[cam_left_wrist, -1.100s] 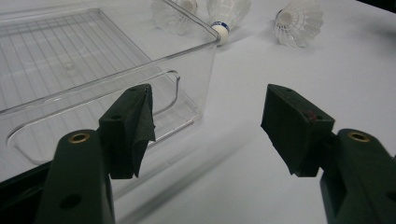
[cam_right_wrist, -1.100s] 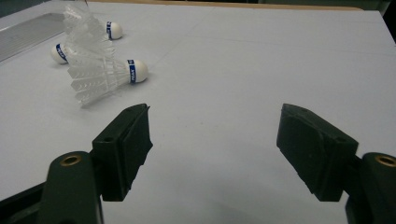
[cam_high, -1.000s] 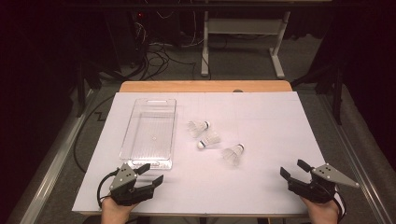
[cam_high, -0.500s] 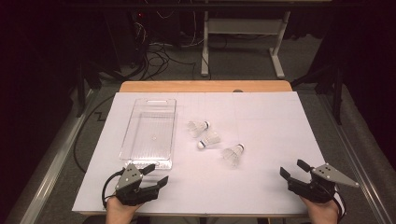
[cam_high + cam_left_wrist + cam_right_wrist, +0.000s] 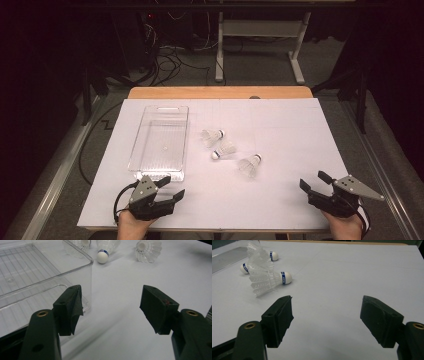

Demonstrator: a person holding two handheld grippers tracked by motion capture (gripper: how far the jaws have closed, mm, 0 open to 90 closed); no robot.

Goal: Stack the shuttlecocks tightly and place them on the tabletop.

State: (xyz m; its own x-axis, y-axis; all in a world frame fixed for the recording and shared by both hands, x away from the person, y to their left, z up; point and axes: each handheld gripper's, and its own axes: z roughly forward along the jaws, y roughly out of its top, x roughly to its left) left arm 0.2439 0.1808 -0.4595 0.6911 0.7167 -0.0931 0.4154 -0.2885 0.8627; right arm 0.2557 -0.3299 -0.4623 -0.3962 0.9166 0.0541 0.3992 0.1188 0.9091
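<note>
White sheet point(image 5: 280, 195) covered the table, wooden edge point(image 5: 220, 92) exposed at the far side. Clear plastic bin point(image 5: 160, 142) sat left of centre, nothing inside it, long side running away from the person. Three white shuttlecocks lay just right of the bin, in a loose cluster: far shuttlecock point(image 5: 213, 136), middle shuttlecock point(image 5: 223, 149), near shuttlecock point(image 5: 249, 164). Far and middle ones looked close to touching; near one sat slightly apart to the right. All lay on their sides, white caps with a blue band.

Left gripper point(image 5: 169, 189) was at the near left edge of the sheet, just in front of the bin's near wall, jaws spread wide, nothing between them. Left gripper view showed the bin's near corner point(image 5: 85, 267) right behind the left jaw, the shuttlecocks further back.

Right gripper point(image 5: 314, 183) was at the near right corner, well apart from the shuttlecocks, jaws also spread, gripping nothing. Right gripper view had the near shuttlecock point(image 5: 268, 281) ahead and to the left of the jaws, cap pointing right, the other two behind it. Bare sheet lay between both sets of jaws.
</note>
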